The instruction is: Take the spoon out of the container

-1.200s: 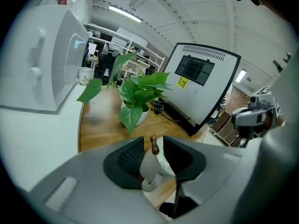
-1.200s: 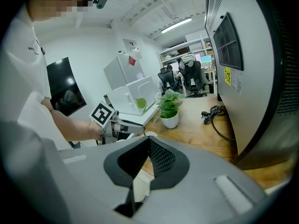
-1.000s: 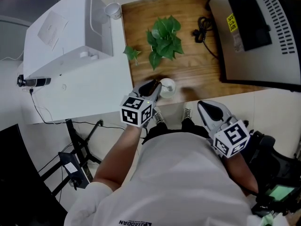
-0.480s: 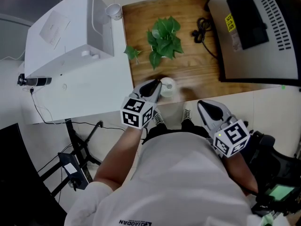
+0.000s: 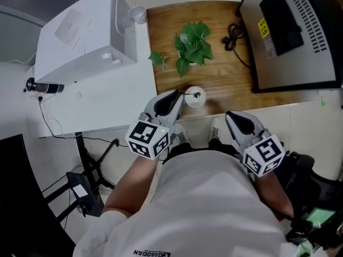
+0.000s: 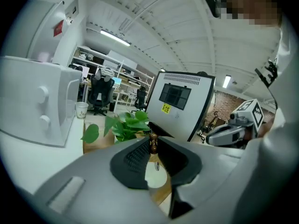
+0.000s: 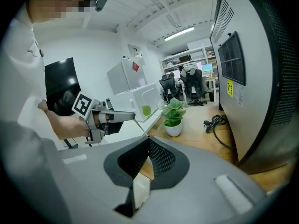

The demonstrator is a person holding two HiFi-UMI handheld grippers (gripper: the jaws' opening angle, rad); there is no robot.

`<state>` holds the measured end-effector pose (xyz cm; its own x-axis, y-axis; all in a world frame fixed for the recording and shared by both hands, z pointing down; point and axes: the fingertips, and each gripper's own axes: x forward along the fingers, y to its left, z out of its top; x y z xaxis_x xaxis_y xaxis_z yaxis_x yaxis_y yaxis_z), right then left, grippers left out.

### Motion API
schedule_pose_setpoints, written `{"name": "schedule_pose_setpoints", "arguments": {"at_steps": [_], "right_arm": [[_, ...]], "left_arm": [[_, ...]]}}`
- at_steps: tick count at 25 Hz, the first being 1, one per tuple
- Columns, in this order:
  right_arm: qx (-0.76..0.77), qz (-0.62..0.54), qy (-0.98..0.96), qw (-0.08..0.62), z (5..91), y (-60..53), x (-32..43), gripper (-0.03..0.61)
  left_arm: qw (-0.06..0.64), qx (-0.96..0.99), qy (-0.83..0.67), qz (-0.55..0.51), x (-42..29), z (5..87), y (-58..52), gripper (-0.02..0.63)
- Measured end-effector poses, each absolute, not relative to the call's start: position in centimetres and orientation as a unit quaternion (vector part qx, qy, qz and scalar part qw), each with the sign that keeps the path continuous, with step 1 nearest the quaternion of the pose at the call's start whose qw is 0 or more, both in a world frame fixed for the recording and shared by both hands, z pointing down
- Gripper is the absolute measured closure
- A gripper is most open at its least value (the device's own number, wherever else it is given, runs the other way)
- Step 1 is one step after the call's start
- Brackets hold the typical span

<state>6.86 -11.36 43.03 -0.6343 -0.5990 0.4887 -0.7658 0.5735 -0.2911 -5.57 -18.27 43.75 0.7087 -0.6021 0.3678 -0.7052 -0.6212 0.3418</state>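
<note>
A small white container [image 5: 192, 100] stands near the front edge of the wooden table [image 5: 225, 79]. A spoon [image 5: 197, 95] stands in it, its lower end inside the container. My left gripper [image 5: 180, 97] is at the container's left rim, shut on the brown spoon handle [image 6: 153, 143], with the container [image 6: 156, 175] below the jaws. In the right gripper view the thin handle [image 7: 140, 126] slants down from the left gripper [image 7: 108, 117]. My right gripper [image 5: 235, 118] hangs in front of the table edge, to the right of the container. Its jaws [image 7: 148, 141] are shut and hold nothing.
A potted green plant [image 5: 193, 44] stands behind the container. A black cable [image 5: 233, 36] lies beside a large grey machine [image 5: 292, 33] at the right. At the left, a white appliance [image 5: 80, 39] sits on a white table, with a paper cup [image 5: 138, 14] behind it.
The left gripper's jaws have closed on the spoon handle. Its marker cube has come a little toward me, and the head view has shifted slightly. The right gripper has stayed put.
</note>
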Motion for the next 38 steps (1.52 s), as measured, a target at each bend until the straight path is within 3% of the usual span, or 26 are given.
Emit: {"name": "schedule_pose_setpoints", "arguments": {"at_steps": [23, 38], "right_arm": [[0.355, 0.203, -0.898, 0.161, 40.7, -10.5, 0.0, 0.572], [0.412, 0.177, -0.882, 0.145, 38.7, -4.6, 3.0, 0.572]], "left_arm": [[0.221, 0.897, -0.374, 0.075, -11.9, 38.6, -9.5, 0.561], [0.203, 0.919, -0.334, 0.060, -9.9, 37.5, -6.4, 0.561]]}}
